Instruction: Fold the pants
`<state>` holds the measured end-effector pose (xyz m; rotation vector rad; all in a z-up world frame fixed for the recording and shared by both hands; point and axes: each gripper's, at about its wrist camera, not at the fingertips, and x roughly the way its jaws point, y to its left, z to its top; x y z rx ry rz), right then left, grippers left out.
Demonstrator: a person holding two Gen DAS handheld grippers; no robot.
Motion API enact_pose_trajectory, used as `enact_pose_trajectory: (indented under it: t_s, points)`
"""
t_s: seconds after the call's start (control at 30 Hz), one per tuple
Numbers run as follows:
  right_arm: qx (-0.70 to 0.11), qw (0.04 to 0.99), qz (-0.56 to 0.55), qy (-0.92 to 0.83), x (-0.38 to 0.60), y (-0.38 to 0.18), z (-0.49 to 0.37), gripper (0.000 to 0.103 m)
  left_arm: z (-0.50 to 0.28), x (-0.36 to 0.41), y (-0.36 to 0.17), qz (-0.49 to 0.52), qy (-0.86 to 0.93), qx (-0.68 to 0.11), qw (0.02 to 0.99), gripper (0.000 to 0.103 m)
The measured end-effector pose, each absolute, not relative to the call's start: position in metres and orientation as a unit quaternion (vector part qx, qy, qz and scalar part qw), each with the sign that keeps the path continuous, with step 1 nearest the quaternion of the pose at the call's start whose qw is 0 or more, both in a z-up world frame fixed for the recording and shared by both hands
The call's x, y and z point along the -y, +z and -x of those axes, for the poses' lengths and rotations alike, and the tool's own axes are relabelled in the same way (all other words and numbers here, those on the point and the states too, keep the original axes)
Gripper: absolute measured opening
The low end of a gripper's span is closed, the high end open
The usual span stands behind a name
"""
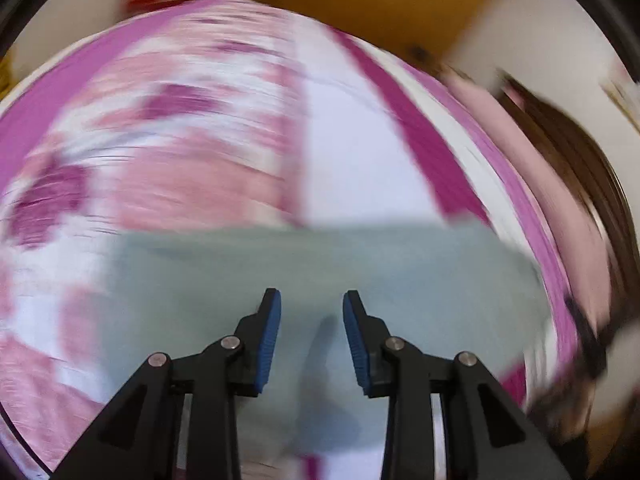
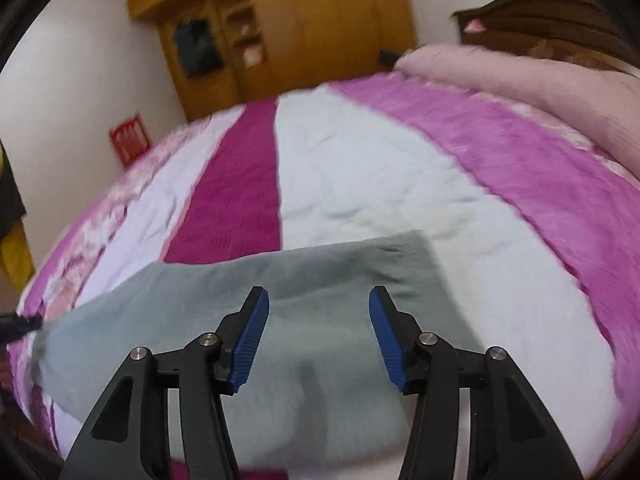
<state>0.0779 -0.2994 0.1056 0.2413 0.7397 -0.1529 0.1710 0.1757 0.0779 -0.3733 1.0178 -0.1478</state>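
A bed (image 2: pixel 360 168) fills most of the view, covered by a bedspread (image 2: pixel 540 184) in pink, white and magenta stripes. A pale pink quilt (image 2: pixel 520 72) lies by the dark wooden headboard (image 2: pixel 540 12). Behind stands a wooden wardrobe (image 2: pixel 312 28); a red sign (image 2: pixel 130 139) hangs on the white wall (image 2: pixel 80 92).

Left wrist view is heavily motion-smeared: the bedspread (image 1: pixel 168 128) pattern reads only as pink, magenta and white streaks, and the dark mass at right edge (image 1: pixel 576 184) can't be identified. Pants (image 1: pixel 320 264) show soft, undefined edges; their near end is hidden behind the left gripper (image 1: pixel 312 304) arms and cut off by the bottom edge. Right wrist view: pants (image 2: pixel 320 280) also run out of frame at bottom, behind the right gripper (image 2: pixel 319 300). Wardrobe (image 2: pixel 280 32) shelf contents too blurred to tell. Red wall sign (image 2: pixel 130 140) is unreadable.
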Motion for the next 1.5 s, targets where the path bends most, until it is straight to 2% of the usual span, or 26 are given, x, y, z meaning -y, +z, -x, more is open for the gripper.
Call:
enact_pose_trajectory:
  t_s: [0.07,0.13,0.17,0.27,0.4,0.43,0.47,0.5,0.53,0.7,0.77,0.9,0.97,1.0,1.03,1.13,1.2,1.27,1.37,1.43,1.5]
  points:
    - [-0.375,0.914,-0.113,-0.103,0.308,0.1,-0.098,0.054,-0.179,-0.213,0.078,0.193,-0.005,-0.479,0.856,0.035]
    - [-0.386,0.901,-0.147,-0.133,0.334,0.093,-0.107,0.075,-0.183,-0.24,0.075,0.214,0.029,-0.482,0.849,0.037]
    - [-0.396,0.892,-0.165,-0.144,0.348,0.087,-0.112,0.078,-0.184,-0.249,0.071,0.231,0.033,-0.487,0.841,0.038]
    - [-0.426,0.865,-0.205,-0.169,0.393,0.067,-0.122,0.078,-0.189,-0.263,0.059,0.257,0.036,-0.509,0.821,0.038]
    - [-0.448,0.859,-0.216,-0.122,0.414,0.053,-0.129,0.076,-0.188,-0.254,0.06,0.212,0.024,-0.519,0.828,0.038]
    - [-0.445,0.863,-0.211,-0.115,0.413,0.055,-0.128,0.063,-0.189,-0.251,0.062,0.207,0.017,-0.515,0.832,0.033]
    - [-0.44,0.866,-0.211,-0.106,0.413,0.057,-0.127,0.05,-0.188,-0.25,0.064,0.208,0.009,-0.508,0.836,0.014]
    - [-0.434,0.868,-0.222,-0.094,0.415,0.059,-0.125,0.021,-0.186,-0.248,0.066,0.208,0.002,-0.498,0.842,0.006]
    - [-0.425,0.866,-0.251,-0.077,0.418,0.06,-0.123,0.005,-0.185,-0.245,0.069,0.205,-0.004,-0.486,0.85,0.003]
    - [-0.365,0.878,-0.293,-0.103,0.436,0.073,-0.106,0.004,-0.183,-0.25,0.087,0.231,0.008,-0.422,0.877,0.002]
    - [-0.354,0.878,-0.3,-0.116,0.441,0.075,-0.103,0.0,-0.183,-0.257,0.083,0.25,0.018,-0.411,0.876,0.002]
    - [-0.347,0.87,-0.266,-0.228,0.456,0.077,-0.094,0.001,-0.187,-0.26,0.062,0.264,0.032,-0.433,0.861,0.002]
    - [-0.345,0.857,-0.31,-0.224,0.467,0.071,-0.087,0.018,-0.188,-0.258,0.053,0.252,0.043,-0.454,0.854,0.003]
    - [-0.347,0.856,-0.323,-0.208,0.468,0.069,-0.087,0.034,-0.188,-0.257,0.05,0.25,0.047,-0.465,0.848,0.004]
    - [-0.35,0.859,-0.319,-0.194,0.464,0.07,-0.089,0.038,-0.189,-0.256,0.048,0.244,0.053,-0.477,0.843,0.008]
    - [-0.363,0.889,-0.224,-0.167,0.427,0.084,-0.104,0.04,-0.186,-0.247,0.062,0.205,0.074,-0.469,0.856,0.018]
    - [-0.364,0.913,-0.116,-0.147,0.383,0.095,-0.117,0.041,-0.178,-0.233,0.078,0.169,0.076,-0.449,0.874,0.02]
    - [-0.363,0.925,-0.058,-0.102,0.34,0.097,-0.127,0.041,-0.169,-0.196,0.094,0.085,0.029,-0.441,0.893,0.027]
    - [-0.384,0.921,-0.061,0.013,0.279,0.095,-0.131,0.041,-0.134,-0.122,0.104,-0.055,-0.08,-0.43,0.897,0.029]
    - [-0.396,0.908,-0.056,0.125,0.225,0.09,-0.119,0.041,-0.118,-0.103,0.101,-0.076,-0.125,-0.435,0.888,0.029]
    - [-0.394,0.898,-0.003,0.196,0.173,0.086,-0.1,0.041,-0.107,-0.099,0.099,-0.085,-0.149,-0.438,0.883,0.031]
